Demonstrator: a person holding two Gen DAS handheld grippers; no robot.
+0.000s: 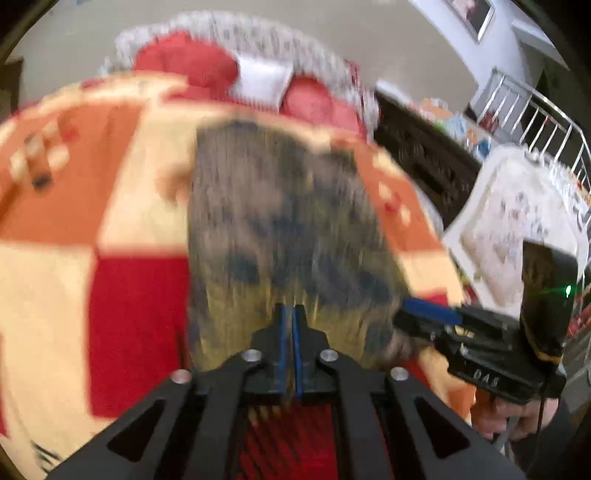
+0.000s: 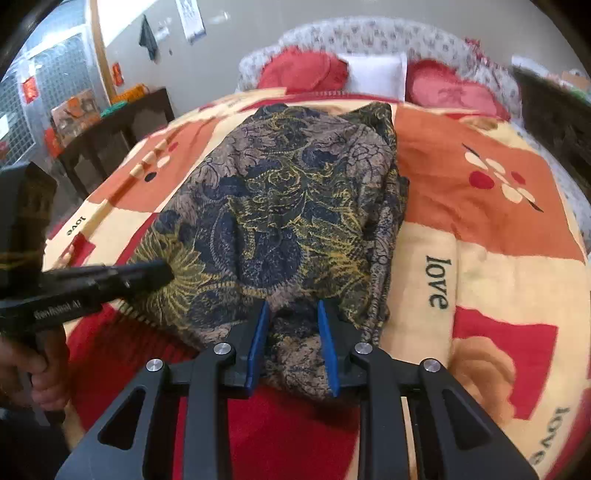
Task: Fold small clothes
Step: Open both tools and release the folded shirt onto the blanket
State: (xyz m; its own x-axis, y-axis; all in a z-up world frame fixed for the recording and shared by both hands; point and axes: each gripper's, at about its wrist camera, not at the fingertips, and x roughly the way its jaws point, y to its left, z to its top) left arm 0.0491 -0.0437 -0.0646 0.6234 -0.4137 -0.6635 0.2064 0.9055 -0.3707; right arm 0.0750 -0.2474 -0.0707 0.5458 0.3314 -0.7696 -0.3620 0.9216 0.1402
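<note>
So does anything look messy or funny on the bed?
The patterned cloth is not lying flat: its right side is bunched into rumpled folds near the orange patch of the blanket. Nothing looks torn or spilled. The left camera's picture is too blurry to add more.

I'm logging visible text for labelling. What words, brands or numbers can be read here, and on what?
"love": blanket, right of the patterned garment; repeated at its left edge and lower right corner.
"...Robot AI": side of the left gripper; its first letters are unreadable.
"DAS", roughly: right gripper body, blurred.
Wall poster: too small to read.
</note>
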